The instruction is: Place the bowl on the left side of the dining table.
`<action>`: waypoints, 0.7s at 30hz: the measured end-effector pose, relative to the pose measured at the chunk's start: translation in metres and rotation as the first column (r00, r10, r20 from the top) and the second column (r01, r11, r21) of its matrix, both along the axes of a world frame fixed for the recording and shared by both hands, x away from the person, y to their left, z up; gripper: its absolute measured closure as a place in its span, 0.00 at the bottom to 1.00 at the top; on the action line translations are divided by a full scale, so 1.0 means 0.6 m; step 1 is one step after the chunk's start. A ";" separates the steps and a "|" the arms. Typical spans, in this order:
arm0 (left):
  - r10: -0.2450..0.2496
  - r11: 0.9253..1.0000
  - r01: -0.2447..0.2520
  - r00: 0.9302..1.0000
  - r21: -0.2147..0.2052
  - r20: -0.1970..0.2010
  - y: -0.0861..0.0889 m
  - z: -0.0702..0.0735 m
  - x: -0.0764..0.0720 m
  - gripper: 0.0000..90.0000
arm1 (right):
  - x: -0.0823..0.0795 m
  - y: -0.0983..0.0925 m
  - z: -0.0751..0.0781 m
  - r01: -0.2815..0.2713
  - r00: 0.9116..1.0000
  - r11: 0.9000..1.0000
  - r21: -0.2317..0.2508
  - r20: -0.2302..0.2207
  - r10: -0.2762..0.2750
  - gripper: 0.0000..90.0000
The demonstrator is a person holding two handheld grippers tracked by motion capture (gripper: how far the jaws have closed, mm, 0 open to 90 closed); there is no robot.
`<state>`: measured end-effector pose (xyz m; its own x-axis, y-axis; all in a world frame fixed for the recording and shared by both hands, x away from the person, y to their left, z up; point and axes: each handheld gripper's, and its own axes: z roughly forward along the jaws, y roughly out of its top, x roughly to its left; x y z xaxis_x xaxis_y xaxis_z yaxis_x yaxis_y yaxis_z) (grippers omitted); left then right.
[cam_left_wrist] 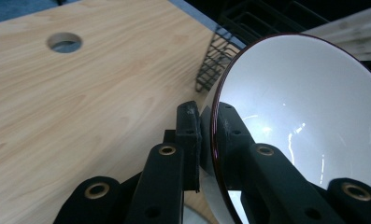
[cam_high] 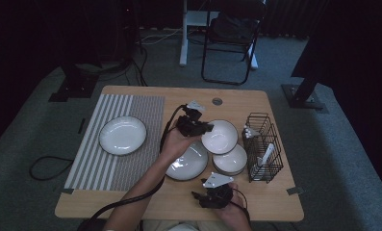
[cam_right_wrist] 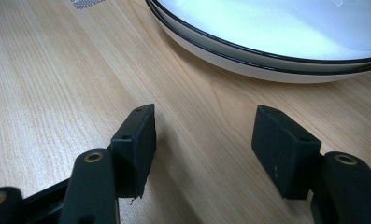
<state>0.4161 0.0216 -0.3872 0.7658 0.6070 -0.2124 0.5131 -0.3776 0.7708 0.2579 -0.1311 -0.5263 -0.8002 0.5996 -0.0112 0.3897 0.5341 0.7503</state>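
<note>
My left gripper point(cam_high: 204, 129) is shut on the rim of a white bowl point(cam_high: 220, 136) and holds it tilted above the table. In the left gripper view the bowl point(cam_left_wrist: 304, 107) stands on edge, its dark rim pinched between the two black jaws of that gripper point(cam_left_wrist: 206, 126). Below it lies a stack of white plates point(cam_high: 188, 163), and a smaller stack of bowls point(cam_high: 230, 160) sits to its right. My right gripper point(cam_high: 197, 196) rests open near the table's front edge. In the right gripper view this gripper point(cam_right_wrist: 204, 133) has bare wood between its jaws, with the stacked plates point(cam_right_wrist: 276, 32) just ahead.
A single white plate point(cam_high: 122, 134) lies on a striped placemat point(cam_high: 97, 163) at the left. A black wire rack point(cam_high: 263, 147) holding white utensils stands at the right. A round cable hole point(cam_high: 217, 101) is in the table's far side. A folding chair point(cam_high: 229, 41) stands beyond the table.
</note>
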 end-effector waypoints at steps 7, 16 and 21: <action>0.060 0.998 -0.060 0.998 -0.015 -0.009 0.045 -0.006 0.010 0.92 | 0.000 0.000 0.000 0.001 1.000 1.000 0.000 -0.003 -0.001 0.44; 0.156 0.988 -0.156 0.988 -0.018 0.003 0.110 -0.025 0.019 0.92 | 0.000 0.000 0.000 0.001 1.000 1.000 0.000 -0.003 -0.001 0.44; 0.208 0.978 -0.208 0.978 -0.019 0.002 0.147 -0.032 0.021 0.92 | 0.000 0.000 0.000 0.001 1.000 1.000 0.001 -0.004 -0.001 0.44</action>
<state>0.4286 0.1097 -0.4066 0.6238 0.7491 -0.2228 0.5762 -0.2483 0.7787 0.2577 -0.1310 -0.5263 -0.7995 0.6007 -0.0078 0.3931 0.5329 0.7494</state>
